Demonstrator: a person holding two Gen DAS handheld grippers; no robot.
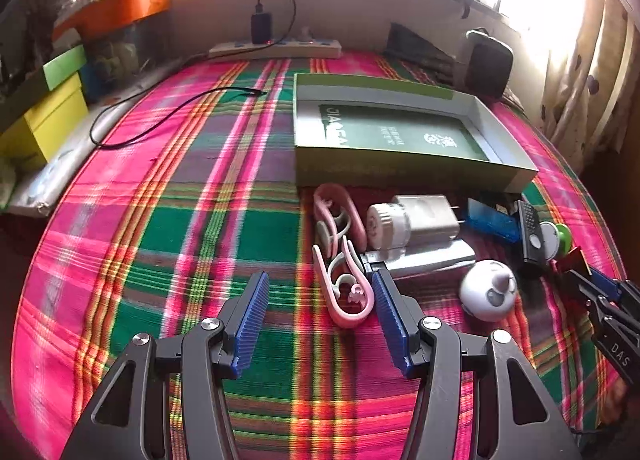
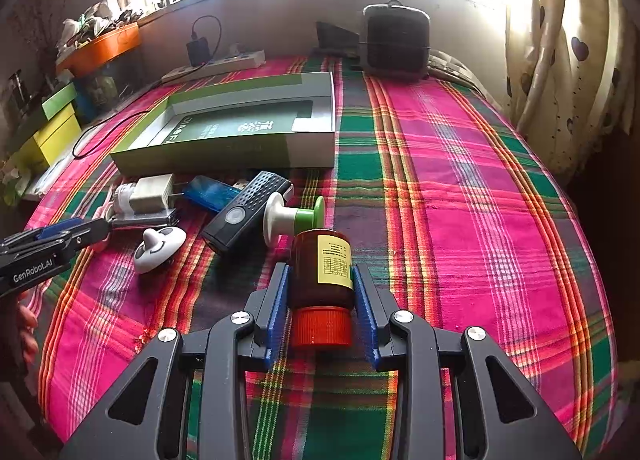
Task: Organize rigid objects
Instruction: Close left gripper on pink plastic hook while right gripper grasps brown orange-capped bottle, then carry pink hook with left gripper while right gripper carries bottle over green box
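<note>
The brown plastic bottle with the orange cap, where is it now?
In the right wrist view, the brown plastic bottle with the orange cap is clamped in the right gripper, just in front of the white-and-green spool.

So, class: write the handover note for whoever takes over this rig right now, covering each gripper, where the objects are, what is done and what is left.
Right gripper: shut on the brown bottle, orange cap toward the camera, low over the plaid cloth.
Left gripper: open, nothing held, with a pink clip lying between its fingers.
Green box: open, no loose items inside.
Still in the pile in front of the box: white charger, blue stick, black remote, green-and-white spool, white smiley ball, second pink clip.
Done: only the bottle is gripped.
Left: nothing is in the box yet; it looks the likely place for everything.
</note>
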